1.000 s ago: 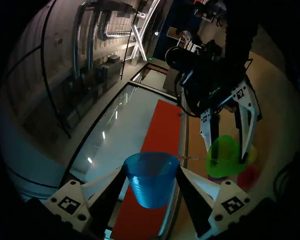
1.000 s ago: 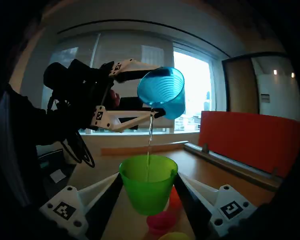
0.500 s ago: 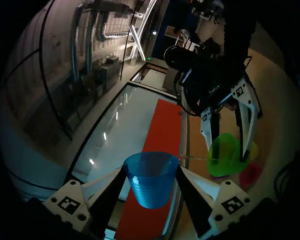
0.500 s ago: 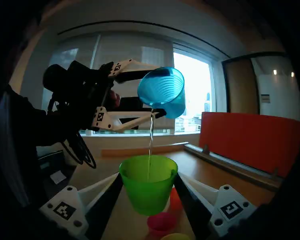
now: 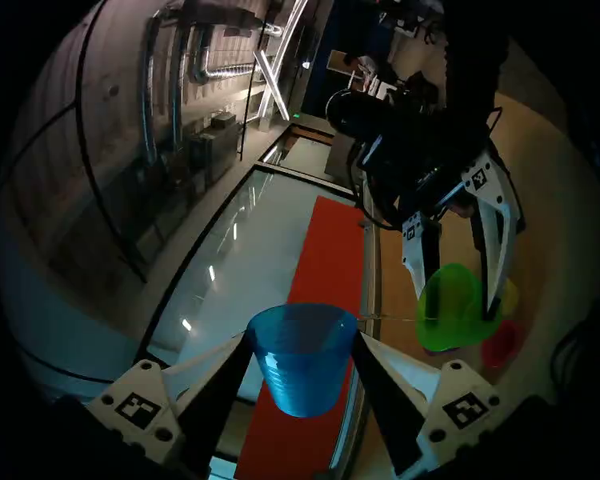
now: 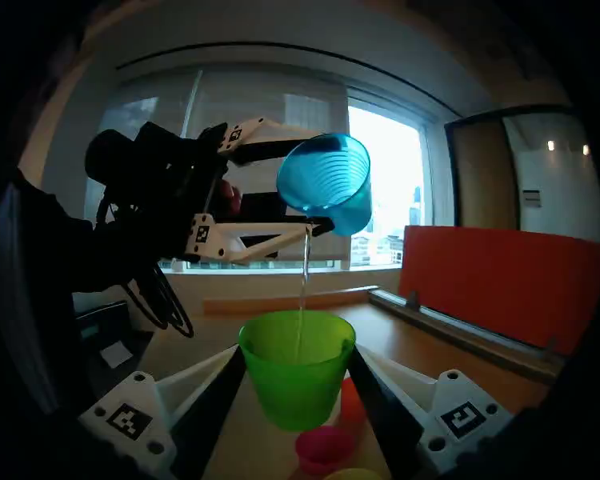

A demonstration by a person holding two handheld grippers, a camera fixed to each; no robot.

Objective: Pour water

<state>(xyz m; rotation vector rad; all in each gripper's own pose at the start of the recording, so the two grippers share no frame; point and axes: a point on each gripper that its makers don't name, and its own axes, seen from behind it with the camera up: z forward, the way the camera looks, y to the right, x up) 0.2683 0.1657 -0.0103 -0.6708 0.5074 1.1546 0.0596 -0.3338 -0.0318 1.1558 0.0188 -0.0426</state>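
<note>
Tipped blue cup (image 6: 324, 182) — thin stream (image 6: 304, 272) into green cup (image 6: 298, 376), rims well apart.

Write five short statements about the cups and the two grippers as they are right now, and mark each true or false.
1. The left gripper holds the blue cup tipped over the green cup. True.
2. The green cup stands free, with no gripper on it. False: the right gripper clamps it between its two fingers.
3. A thin stream of water runs from the blue cup's rim down into the green cup. True.
4. The pink cup is held above the blue cup. False: it sits low, beneath the green cup.
5. The left gripper's fingers are spread wide, clear of the blue cup. False: both press on its sides.
</note>
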